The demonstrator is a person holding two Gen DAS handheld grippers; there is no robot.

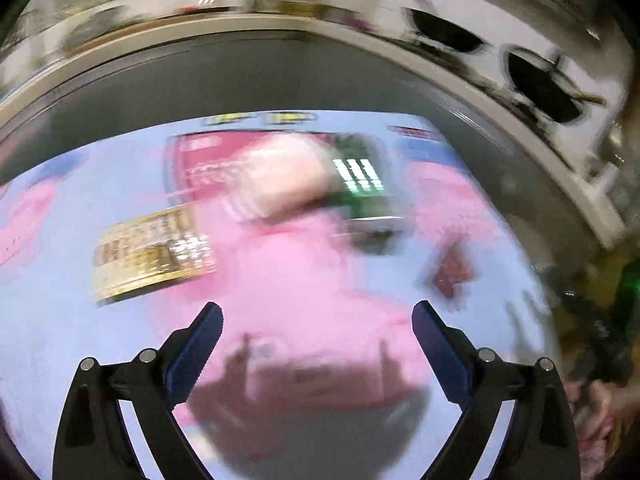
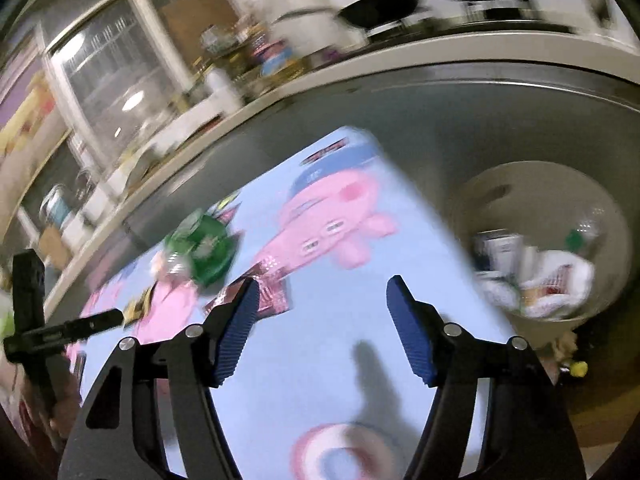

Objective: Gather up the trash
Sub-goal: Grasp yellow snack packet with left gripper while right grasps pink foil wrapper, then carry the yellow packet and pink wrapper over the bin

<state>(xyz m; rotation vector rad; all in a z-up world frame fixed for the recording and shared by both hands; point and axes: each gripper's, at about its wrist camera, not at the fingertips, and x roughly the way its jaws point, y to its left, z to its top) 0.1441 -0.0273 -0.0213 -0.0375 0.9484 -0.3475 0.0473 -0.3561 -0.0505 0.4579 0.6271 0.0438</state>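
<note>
Surface: light-blue cartoon-pig mat (image 2: pixel 352 332) lies on the dark floor (image 2: pixel 460 120); used below as the landmark. Both views are motion-blurred.

Left claw (image 1: pixel 317 328): spread wide, nothing between the blue ribbed pads (image 1: pixel 200 344); it hangs over the near middle of the mat, above a large pink pig figure (image 1: pixel 296 280).

Right claw (image 2: pixel 320 308): spread wide, holding nothing; it sits over the near part of the mat, with its shadow on bare blue just ahead.

Gold wrapper (image 1: pixel 152 256): flat on the mat, left of the left claw's centre line and apart from its pads. Print unreadable.

Red packet (image 1: pixel 200 168): at the far side of the mat, partly under a pale crumpled piece (image 1: pixel 280 176); cannot tell what the pale piece is.

Green packet (image 1: pixel 360 176): touching the pale piece on its right, far side of the mat. In the right wrist view a green packet (image 2: pixel 204 248) lies near the mat's left edge; cannot tell if it is the same one.

Shiny pink-red wrapper (image 2: pixel 264 292): on the mat just ahead of the right claw's left pad.

Waste bin (image 2: pixel 600 216): round, pale, standing on the floor off the mat's right edge; it holds white and printed scraps (image 2: pixel 536 280).

Background: counter (image 2: pixel 360 76) with dark pans (image 2: pixel 380 12) beyond the mat's far edge.
</note>
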